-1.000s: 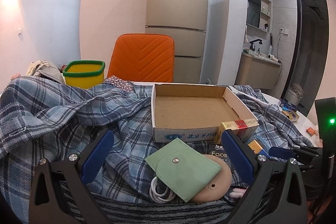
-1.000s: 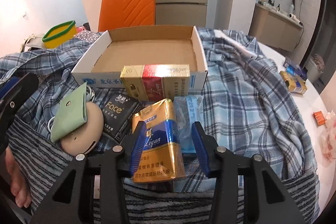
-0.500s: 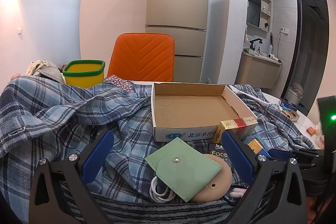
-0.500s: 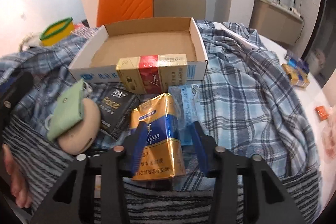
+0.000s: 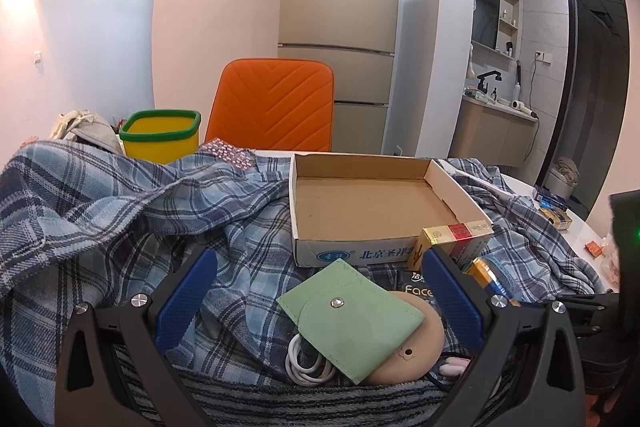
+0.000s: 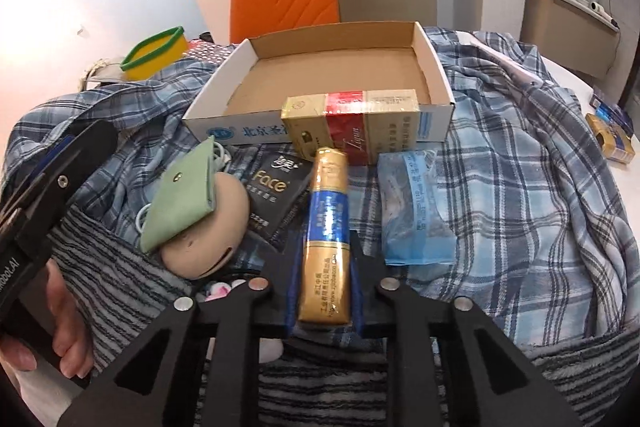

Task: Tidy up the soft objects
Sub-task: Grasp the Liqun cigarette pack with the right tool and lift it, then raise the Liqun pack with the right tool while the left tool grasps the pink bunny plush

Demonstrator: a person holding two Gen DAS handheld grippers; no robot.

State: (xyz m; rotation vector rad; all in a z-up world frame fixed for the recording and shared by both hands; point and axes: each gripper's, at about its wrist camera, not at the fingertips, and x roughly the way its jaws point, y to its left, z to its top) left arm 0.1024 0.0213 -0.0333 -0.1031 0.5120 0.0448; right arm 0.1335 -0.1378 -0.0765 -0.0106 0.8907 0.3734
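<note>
The black tissue pack is being partly hidden by the left gripper's finger; small print is being blurred.

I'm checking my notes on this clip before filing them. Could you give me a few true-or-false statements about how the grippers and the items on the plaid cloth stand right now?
1. The right gripper is clamped on the gold and blue pack. True; its jaws have just been closing on it.
2. The cardboard box holds the green pouch. False: the box is empty; the pouch lies in front of it on a tan round case.
3. The left gripper stands open, holding nothing. True.
4. The red and gold pack lies inside the box. False: it stands against the box's front wall, outside.
</note>
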